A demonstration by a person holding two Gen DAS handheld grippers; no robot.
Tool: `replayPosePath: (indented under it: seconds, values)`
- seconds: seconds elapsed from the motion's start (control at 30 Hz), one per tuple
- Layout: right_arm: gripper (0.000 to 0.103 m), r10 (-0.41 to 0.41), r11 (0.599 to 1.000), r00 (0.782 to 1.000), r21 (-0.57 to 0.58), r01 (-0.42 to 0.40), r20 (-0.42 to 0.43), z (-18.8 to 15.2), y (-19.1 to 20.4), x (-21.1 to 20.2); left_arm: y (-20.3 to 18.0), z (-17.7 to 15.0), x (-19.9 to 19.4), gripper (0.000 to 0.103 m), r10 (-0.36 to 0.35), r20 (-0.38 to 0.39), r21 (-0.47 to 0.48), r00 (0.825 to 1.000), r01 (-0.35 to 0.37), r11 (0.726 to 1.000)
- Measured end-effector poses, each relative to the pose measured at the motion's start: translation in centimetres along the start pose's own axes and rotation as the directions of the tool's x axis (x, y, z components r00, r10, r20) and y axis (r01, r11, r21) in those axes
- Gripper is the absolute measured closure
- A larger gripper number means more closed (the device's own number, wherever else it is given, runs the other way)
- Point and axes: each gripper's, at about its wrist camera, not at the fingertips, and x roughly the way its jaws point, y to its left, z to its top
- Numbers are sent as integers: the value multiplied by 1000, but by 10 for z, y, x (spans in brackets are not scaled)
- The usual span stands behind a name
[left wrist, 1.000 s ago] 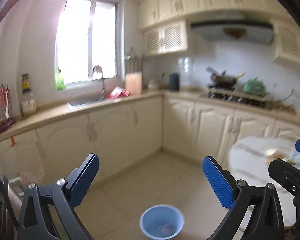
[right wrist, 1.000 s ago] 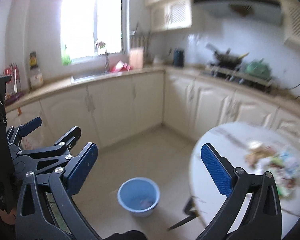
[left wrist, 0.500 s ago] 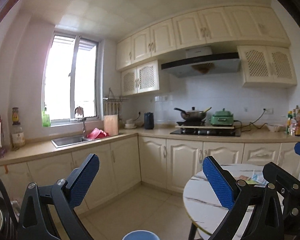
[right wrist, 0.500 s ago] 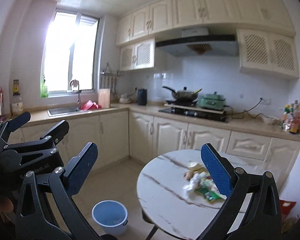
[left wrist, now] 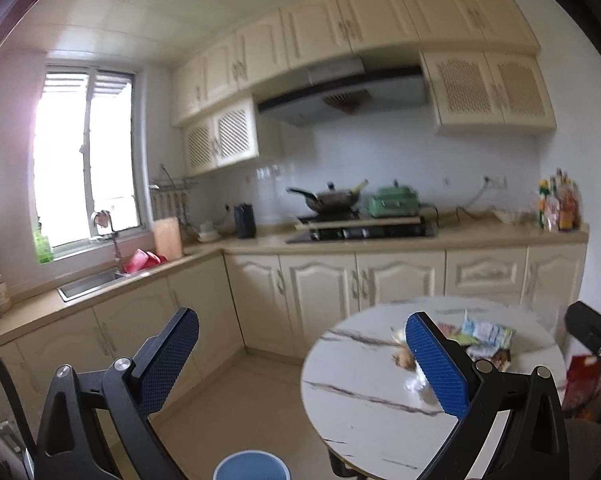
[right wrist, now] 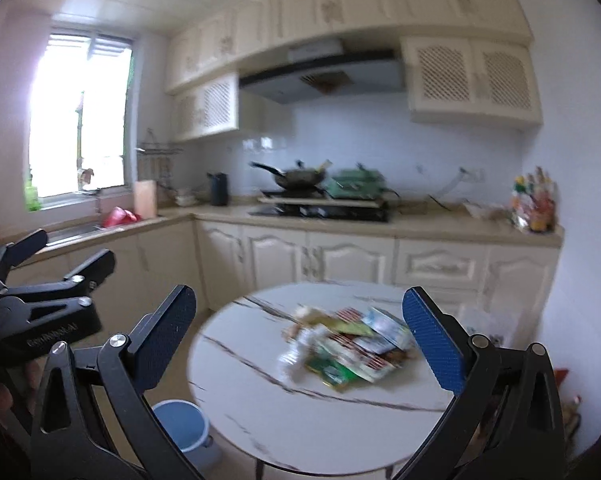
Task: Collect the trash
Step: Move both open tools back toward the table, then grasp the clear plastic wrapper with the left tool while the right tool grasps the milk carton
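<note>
The right gripper (right wrist: 300,344) hangs in the air with its blue-padded jaws spread wide and nothing between them, aimed at a round marble-patterned desk (right wrist: 260,412). The left gripper (left wrist: 302,360) is likewise wide apart and empty, held a little to the left. On the far right part of the desk lies the trash (right wrist: 348,348): a loose heap of flat printed wrappers and sachets, with a crumpled clear plastic piece at its near left edge (the view is blurred, so single items are hard to tell apart). These pieces look very light, thin and limp; they will probably slide on the smooth top and fold, not lift stiffly. A raised or crumpled edge, such as the clear plastic or a wrapper corner sticking up from the heap, seems the best place to pinch, not a sheet lying flat. A blue bin (right wrist: 182,426) stands on the floor beside the desk's left side, near enough to serve as the drop point.
</note>
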Motion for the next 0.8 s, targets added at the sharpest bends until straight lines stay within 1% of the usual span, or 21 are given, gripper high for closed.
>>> replayPosePath:
  seconds: [0.07, 0.17, 0.2, 0.27, 0.3, 0.33, 0.37, 0.4, 0.43, 0.47, 0.5, 0.57, 0.63, 0.67, 0.7, 0.77, 0.8]
  values:
    - [0, -23, 1000, 999, 19, 23, -33, -7, -16, 12, -4, 3, 19, 1, -25, -39, 2, 999, 25, 1000]
    - [0, -55, 997, 992, 53, 61, -115, -26, -45, 43, -14, 11, 64, 1, -68, -119, 15, 991, 70, 997]
    - [0, -62, 996, 989, 60, 71, -135, -32, -51, 51, -19, 17, 82, 1, -80, -147, 25, 986, 85, 996]
    - [0, -70, 994, 981, 75, 85, -182, -44, -63, 70, -32, 8, 113, 1, -98, -214, 44, 972, 110, 993]
    - [0, -74, 992, 975, 84, 94, -212, -51, -70, 82, -36, 14, 128, 1, -107, -237, 47, 966, 122, 991]
    - [0, -81, 990, 966, 89, 106, -244, -59, -76, 95, -42, 25, 156, 1, -127, -271, 49, 954, 146, 988]
    - [0, -84, 990, 962, 91, 111, -261, -63, -80, 103, -48, 21, 169, 1, -141, -300, 51, 944, 163, 985]
    - [0, -89, 988, 952, 96, 122, -293, -71, -86, 117, -54, 21, 184, 1, -157, -324, 52, 933, 184, 982]
    - [0, -91, 987, 944, 101, 129, -319, -77, -90, 128, -60, 32, 202, 1, -169, -344, 53, 924, 199, 978]
    - [0, -89, 986, 939, 104, 131, -333, -81, -92, 135, -66, 34, 219, 1, -184, -370, 56, 911, 219, 974]
    - [0, -87, 985, 929, 108, 135, -361, -87, -97, 148, -71, 39, 238, 1, -196, -396, 58, 897, 237, 970]
    - [0, -89, 983, 915, 111, 143, -393, -93, -103, 164, -84, 47, 274, 1, -204, -434, 65, 877, 257, 964]
    - [0, -90, 982, 900, 115, 152, -426, -99, -109, 181, -93, 51, 301, 1, -218, -469, 63, 856, 279, 958]
    - [0, -87, 982, 898, 116, 151, -432, -99, -111, 185, -97, 52, 311, 1, -231, -481, 57, 846, 293, 954]
    - [0, -86, 982, 893, 115, 151, -442, -101, -114, 193, -101, 52, 323, 1, -247, -497, 48, 832, 310, 950]
    - [0, -89, 981, 887, 114, 157, -454, -103, -117, 201, -107, 51, 342, 1, -250, -522, 48, 816, 321, 946]
    - [0, -88, 981, 882, 115, 158, -463, -105, -120, 207, -109, 50, 350, 1, -255, -528, 46, 810, 327, 944]
